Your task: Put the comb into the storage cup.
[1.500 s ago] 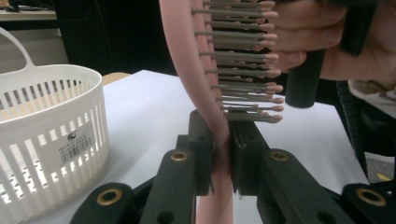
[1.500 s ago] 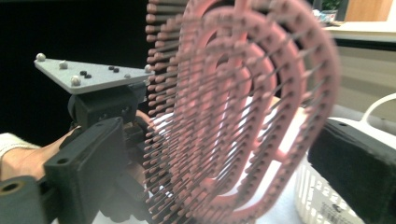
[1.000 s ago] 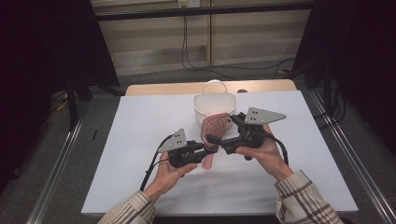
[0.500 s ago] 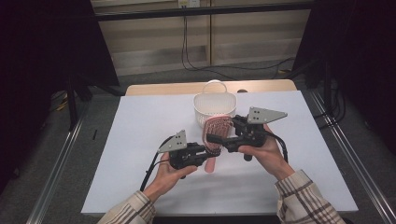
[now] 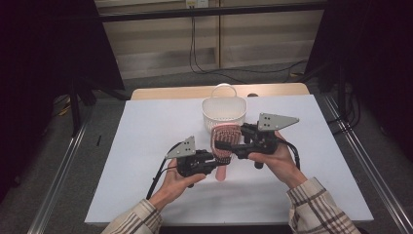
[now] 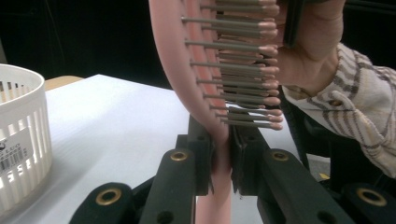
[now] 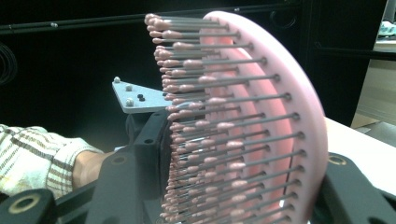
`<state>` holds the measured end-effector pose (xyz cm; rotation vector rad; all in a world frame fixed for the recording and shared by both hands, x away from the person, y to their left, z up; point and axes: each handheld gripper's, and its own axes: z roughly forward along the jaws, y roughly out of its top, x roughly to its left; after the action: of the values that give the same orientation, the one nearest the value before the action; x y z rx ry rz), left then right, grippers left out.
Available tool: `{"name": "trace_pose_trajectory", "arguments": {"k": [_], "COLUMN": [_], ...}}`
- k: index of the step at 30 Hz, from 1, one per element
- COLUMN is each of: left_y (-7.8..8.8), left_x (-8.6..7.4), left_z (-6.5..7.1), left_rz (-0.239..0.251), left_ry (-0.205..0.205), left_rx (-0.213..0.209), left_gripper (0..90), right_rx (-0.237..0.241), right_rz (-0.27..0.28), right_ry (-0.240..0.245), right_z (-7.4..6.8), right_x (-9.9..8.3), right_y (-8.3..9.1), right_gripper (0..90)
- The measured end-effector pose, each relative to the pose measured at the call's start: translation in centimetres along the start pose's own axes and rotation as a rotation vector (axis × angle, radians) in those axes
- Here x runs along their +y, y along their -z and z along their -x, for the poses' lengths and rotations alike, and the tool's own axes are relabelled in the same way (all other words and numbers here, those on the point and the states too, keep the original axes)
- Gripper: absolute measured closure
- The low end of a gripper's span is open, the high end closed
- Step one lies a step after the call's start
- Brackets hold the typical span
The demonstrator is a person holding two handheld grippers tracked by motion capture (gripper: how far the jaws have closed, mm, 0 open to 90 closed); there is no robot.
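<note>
Pink hairbrush (image 5: 224, 144): left gripper (image 6: 220, 158) clamps its smooth handle; right gripper (image 5: 225, 145) has just been closing around the bristled head, contact unclear.

White basket (image 5: 224, 113) on table (image 5: 146, 146)

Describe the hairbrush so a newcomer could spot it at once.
On the white table, just in front of the white slatted basket, the hairbrush is held between both grippers. It is the scene's one pink thing, an oval head of pink-tipped pins.
</note>
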<state>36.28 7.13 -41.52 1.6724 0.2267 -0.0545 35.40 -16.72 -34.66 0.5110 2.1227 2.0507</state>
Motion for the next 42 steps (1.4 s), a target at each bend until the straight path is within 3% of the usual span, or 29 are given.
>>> {"name": "trace_pose_trajectory", "arguments": {"k": [9,15,21,23,30,33,35,39,42], "left_y": [0.0,0.0,0.1,0.0,0.0,0.0,0.1,0.2,0.4], "left_x": [-0.1,0.0,0.0,0.0,-0.2,-0.1,-0.1,0.0,0.1], "left_z": [-0.2,-0.2,-0.2,-0.2,-0.1,0.0,0.0,0.0,0.0], "left_rz": [-0.009,0.005,0.014,0.017,0.008,0.008,0.014,0.012,0.011], "left_ry": [0.034,0.047,0.054,0.061,0.048,0.042,0.036,0.034,0.028], "left_rx": [0.004,-0.001,0.011,0.036,0.060,0.095,0.100,0.160,0.184], "left_gripper": [78.1,75.8,74.5,67.2,57.0,47.0,45.5,31.6,26.0], "right_rx": [-0.006,-0.005,-0.019,-0.024,-0.035,-0.043,-0.047,-0.059,-0.068], "right_rz": [-0.031,-0.021,-0.019,-0.016,-0.029,-0.026,-0.025,-0.017,-0.016], "right_ry": [0.007,0.018,0.030,0.030,0.047,0.046,0.048,0.048,0.046], "right_z": [-0.1,-0.3,-0.6,-0.6,-0.9,-1.0,-1.0,-1.0,-1.0], "right_x": [0.2,0.5,0.7,0.7,0.8,0.9,1.0,1.0,1.1], "right_y": [0.0,0.0,0.0,0.1,0.0,-0.1,0.0,0.1,0.2], "right_gripper": [56.8,61.8,61.9,61.9,62.0,62.0,62.1,62.1,62.1]}}
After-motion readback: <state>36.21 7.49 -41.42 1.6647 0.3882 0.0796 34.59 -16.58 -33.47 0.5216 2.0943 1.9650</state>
